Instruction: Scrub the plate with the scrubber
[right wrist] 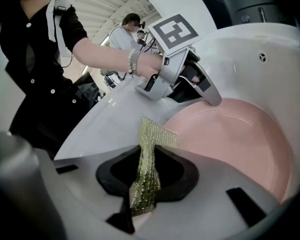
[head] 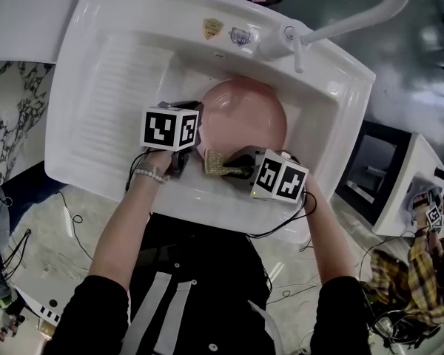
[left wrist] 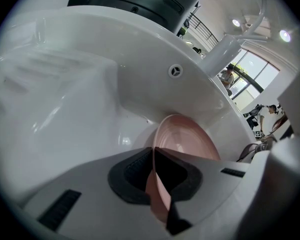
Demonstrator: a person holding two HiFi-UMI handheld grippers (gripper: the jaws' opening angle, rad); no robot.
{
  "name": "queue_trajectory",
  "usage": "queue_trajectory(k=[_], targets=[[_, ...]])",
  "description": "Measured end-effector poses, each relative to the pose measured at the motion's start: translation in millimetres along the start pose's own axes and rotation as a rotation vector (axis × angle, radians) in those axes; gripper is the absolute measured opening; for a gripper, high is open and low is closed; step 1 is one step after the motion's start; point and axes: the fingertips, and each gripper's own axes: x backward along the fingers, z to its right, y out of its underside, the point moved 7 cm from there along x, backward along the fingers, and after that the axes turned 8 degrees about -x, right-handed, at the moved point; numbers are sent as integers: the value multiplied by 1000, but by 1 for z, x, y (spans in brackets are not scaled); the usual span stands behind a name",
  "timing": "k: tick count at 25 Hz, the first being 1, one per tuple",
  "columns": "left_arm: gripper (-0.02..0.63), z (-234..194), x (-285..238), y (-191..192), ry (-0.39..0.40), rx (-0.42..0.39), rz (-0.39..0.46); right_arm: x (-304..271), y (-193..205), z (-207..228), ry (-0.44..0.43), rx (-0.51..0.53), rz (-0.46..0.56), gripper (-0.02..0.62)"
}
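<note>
In white sink [head: 103,87], pink plate [head: 248,113] lies tilted. left gripper [head: 194,145] at plate's left rim, right gripper [head: 237,167] at near rim, scrubber [head: 219,163] at its tip. Faucet [head: 340,24] far right.

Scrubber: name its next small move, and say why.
Probably slide the scrubber onto the face of the plate and press. The right tongs grip it just at the near rim, and the left tongs are clamped on the plate's edge.

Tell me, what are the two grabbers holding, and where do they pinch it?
The left gripper pinches the pink plate by its rim. The right gripper pinches the yellow-green scrubber by its near end.
</note>
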Motion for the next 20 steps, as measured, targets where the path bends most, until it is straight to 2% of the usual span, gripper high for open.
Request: queue_trajectory(k=[3, 6, 9, 12, 14, 16, 20], targets=[[15, 0, -1, 0, 1, 1, 0, 9, 0, 0, 53, 22, -7, 77], [15, 0, -1, 0, 2, 2, 0, 18, -4, 6, 135, 12, 49, 77], [14, 0, -1, 0, 2, 0, 1, 36, -13, 21, 305, -28, 190, 77], [15, 0, -1, 0, 2, 0, 1, 55, -19, 45, 542, -74, 288, 77], [15, 0, -2, 0, 2, 1, 0, 63, -19, 60, 700, -65, 270, 77], [15, 0, -2, 0, 1, 0, 1, 67, -17, 72, 816, -55, 226, 77], [15, 0, -2, 0, 1, 0, 1, 65, -10, 91, 906, -76, 160, 77]])
